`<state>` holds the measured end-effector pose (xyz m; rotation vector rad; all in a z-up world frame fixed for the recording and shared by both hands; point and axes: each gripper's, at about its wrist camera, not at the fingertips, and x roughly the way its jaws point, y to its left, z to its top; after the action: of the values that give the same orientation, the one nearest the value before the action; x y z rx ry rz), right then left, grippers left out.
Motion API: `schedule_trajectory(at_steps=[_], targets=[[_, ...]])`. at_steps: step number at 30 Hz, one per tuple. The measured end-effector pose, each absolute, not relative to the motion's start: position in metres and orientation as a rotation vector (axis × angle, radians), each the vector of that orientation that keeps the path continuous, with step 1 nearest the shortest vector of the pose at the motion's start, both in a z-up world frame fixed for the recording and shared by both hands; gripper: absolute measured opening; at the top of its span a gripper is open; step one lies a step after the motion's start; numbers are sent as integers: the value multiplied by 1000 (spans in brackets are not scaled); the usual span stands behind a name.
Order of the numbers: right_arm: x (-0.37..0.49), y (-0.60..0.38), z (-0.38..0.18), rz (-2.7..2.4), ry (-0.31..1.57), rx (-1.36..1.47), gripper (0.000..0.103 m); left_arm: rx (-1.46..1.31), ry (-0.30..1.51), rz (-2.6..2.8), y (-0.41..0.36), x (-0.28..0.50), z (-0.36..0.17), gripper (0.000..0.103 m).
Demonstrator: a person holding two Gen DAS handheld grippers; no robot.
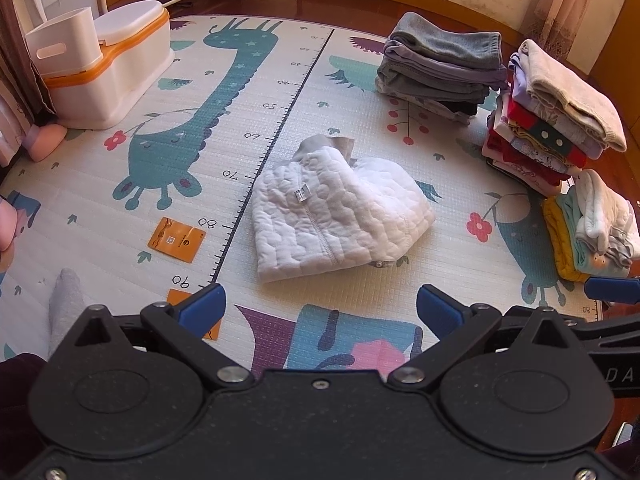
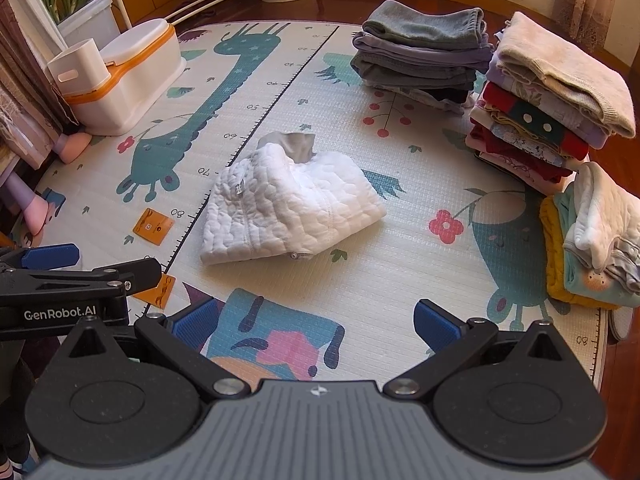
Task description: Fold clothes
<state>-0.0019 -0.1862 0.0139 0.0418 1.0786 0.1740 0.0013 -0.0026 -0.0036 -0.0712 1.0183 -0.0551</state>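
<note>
A white quilted garment [image 1: 336, 216] [image 2: 286, 208] with a grey collar lies folded in the middle of the patterned play mat [image 1: 160, 152] [image 2: 420, 272]. My left gripper [image 1: 320, 312] hovers above the mat's near edge, short of the garment, open with nothing between its blue pads. My right gripper [image 2: 316, 322] stands beside it, equally wide open and holding nothing. The left gripper's body [image 2: 60, 280] shows at the left edge of the right wrist view. One blue finger [image 1: 612, 289] of the right gripper shows at the right edge of the left wrist view.
Stacks of folded clothes stand at the right: a grey pile [image 1: 440, 72] [image 2: 420, 56], a tall colourful pile [image 1: 556, 120] [image 2: 548, 108] and a smaller pile [image 1: 592, 232] [image 2: 596, 248]. A white and orange potty [image 1: 104, 68] [image 2: 124, 76] sits at the back left. Orange cards [image 1: 176, 239] [image 2: 154, 226] lie on the mat.
</note>
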Motion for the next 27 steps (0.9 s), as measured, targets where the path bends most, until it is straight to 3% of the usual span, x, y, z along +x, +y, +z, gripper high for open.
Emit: schedule_trajectory(at_steps=[27], targets=[[-1,-182,13,188,1087,21,103,-77,1030,-55,1,2,-7,103]])
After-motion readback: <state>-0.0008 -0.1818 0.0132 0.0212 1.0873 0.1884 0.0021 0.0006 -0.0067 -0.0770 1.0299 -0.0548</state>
